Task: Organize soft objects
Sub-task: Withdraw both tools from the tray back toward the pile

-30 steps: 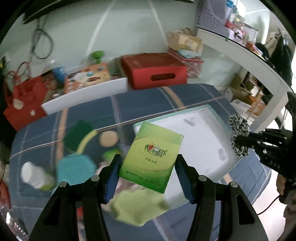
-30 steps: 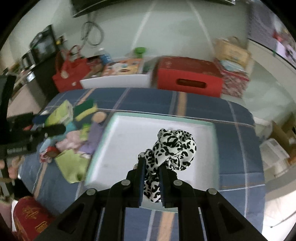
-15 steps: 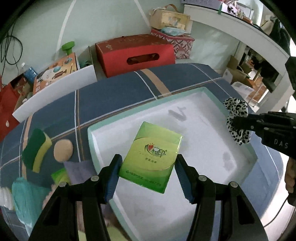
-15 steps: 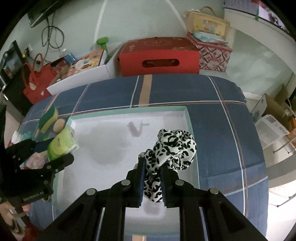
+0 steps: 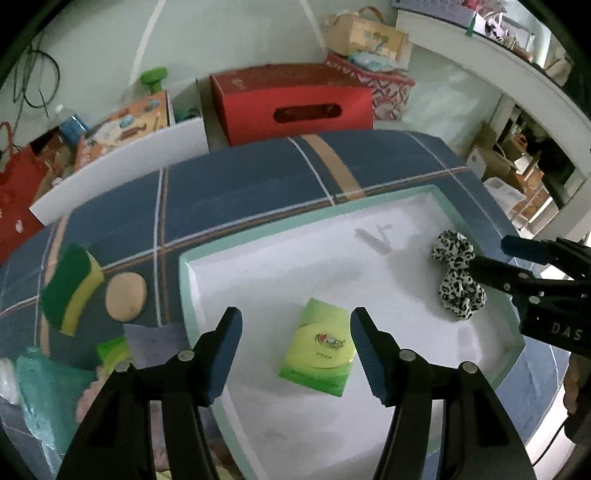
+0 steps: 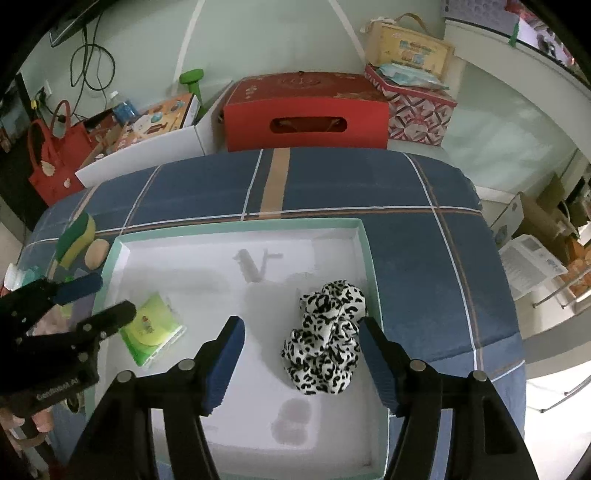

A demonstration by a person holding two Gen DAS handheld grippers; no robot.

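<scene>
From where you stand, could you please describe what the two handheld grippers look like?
Both match: the left gripper and right gripper have matte black angular bodies with silver rivets and blue ribbed pads. White lettering marks each body's side. No cable or sleeve shows clearly.

a pale green wall (image 6: 280, 33) fills the top of the frame. below it, a red box (image 6: 306, 114) stands at upper centre, a red bag (image 6: 55, 158) at left, a white shelf (image 5: 491, 62) at upper right.

Glossy green plastic wraps the tissue pack (image 5: 320, 348); the leopard-print scrunchie (image 6: 325, 336) is soft, slightly shiny cloth. The tray (image 6: 364, 243) looks matt white inside, on a plaid cloth-covered surface (image 6: 406, 192).
</scene>
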